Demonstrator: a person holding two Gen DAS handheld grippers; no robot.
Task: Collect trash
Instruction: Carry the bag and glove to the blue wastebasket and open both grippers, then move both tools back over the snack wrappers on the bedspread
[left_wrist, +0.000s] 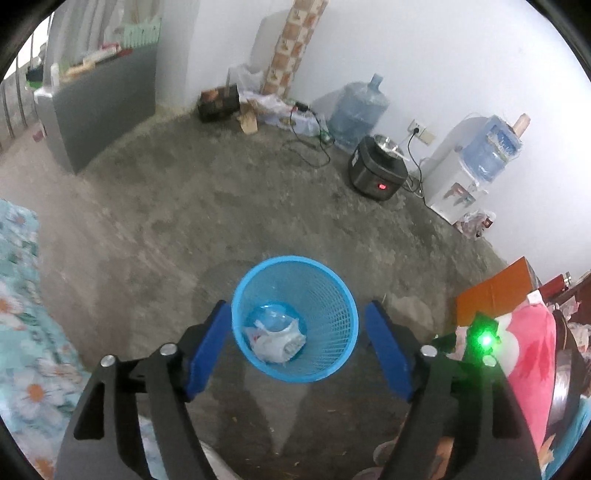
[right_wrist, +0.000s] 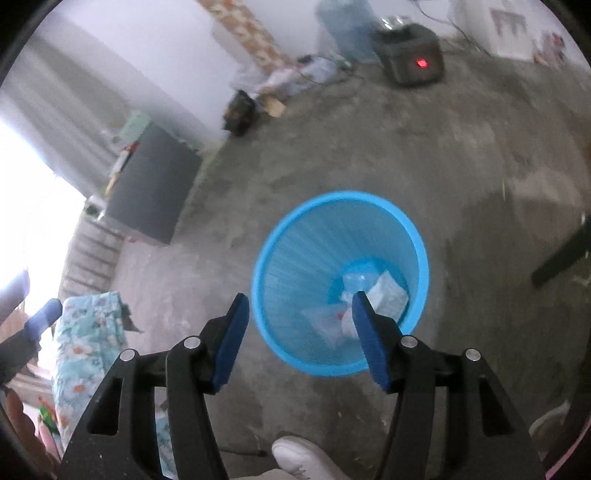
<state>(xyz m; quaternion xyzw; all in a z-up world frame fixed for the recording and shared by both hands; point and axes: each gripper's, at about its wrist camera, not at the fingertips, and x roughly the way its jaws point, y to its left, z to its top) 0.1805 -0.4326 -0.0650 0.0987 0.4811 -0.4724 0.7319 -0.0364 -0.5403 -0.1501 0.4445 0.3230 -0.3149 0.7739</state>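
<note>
Trash (left_wrist: 275, 341) lies at the bottom of a blue mesh wastebasket (left_wrist: 332, 295), a crumpled white wrapper and clear plastic pieces, seen again in the right wrist view (right_wrist: 373, 299) inside the same basket (right_wrist: 295, 236). Above it hangs the left hand-held gripper (left_wrist: 295, 347), its blue pads spread wide to either side of the rim with nothing between them; the right hand-held gripper (right_wrist: 301, 339) is likewise parted and empty, one pad over the basket mouth and the other outside it over the floor. Both appear to have let go, so the pieces look safely binned. Risk from here lies in the light basket: a pad catching the rim on the way up could tip it and spill the contents, and the right one sits nearest to doing so. Other litter, if any remains, is not plainly visible. The basket stands on a rough grey concrete floor (left_wrist: 221, 206), stained and dusty. Around the room are a black cooker (left_wrist: 376, 171) with a red light, a water bottle (left_wrist: 356, 112) against the white wall, a water dispenser (left_wrist: 458, 184), a grey cabinet (left_wrist: 99, 107), tangled cables and floral bedding (left_wrist: 22, 314) at the left edge. A white shoe (right_wrist: 306, 458) shows near the basket.
</note>
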